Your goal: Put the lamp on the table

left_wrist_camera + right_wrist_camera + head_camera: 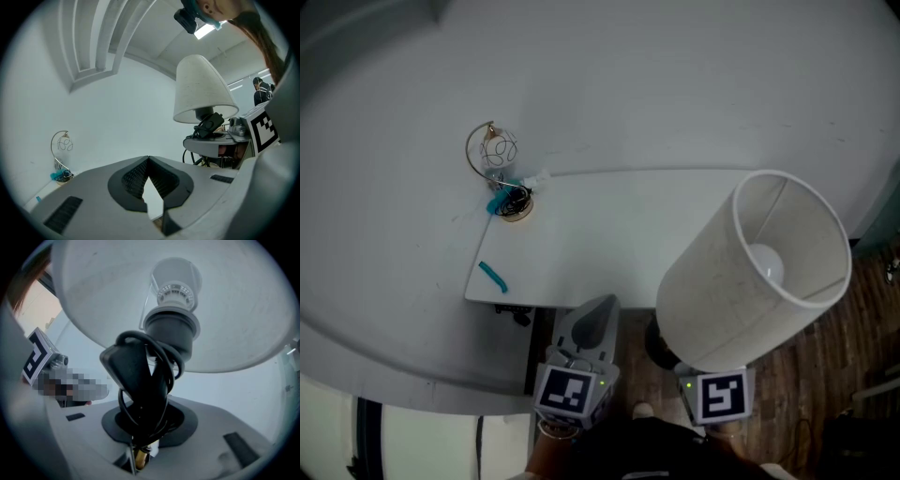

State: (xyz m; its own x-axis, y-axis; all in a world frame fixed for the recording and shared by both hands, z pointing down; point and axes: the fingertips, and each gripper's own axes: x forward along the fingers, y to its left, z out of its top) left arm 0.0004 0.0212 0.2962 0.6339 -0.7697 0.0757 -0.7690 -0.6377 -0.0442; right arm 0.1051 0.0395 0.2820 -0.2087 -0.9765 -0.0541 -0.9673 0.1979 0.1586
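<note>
The lamp (pixel 741 281) is sitting in the right gripper (pixel 143 437), off the table (pixel 609 234) and above the wood floor (pixel 834 375) at 4 o'clock in the head view, its shade (pixel 769 253) tilting so the open top is facing the camera and overlapping the table's right end. That view is showing only the off-white shade and the bulb (pixel 766 265) inside it; the right gripper view is looking up from beneath and showing what the shade is hiding: the clear bulb, a dark socket (pixel 171 329), and a black cord (pixel 140 380) coiling round the stem, with the jaws closing on that wrapped stem and a brass piece showing low between them. The left gripper view is catching the lamp side-on at 2 o'clock as a plain cone. The left gripper (pixel 592 319) is hovering just beside it at 6 o'clock, jaws meeting at the tips on nothing. A wire ornament (pixel 495 159) is standing at the table's far left corner, 10 o'clock.
</note>
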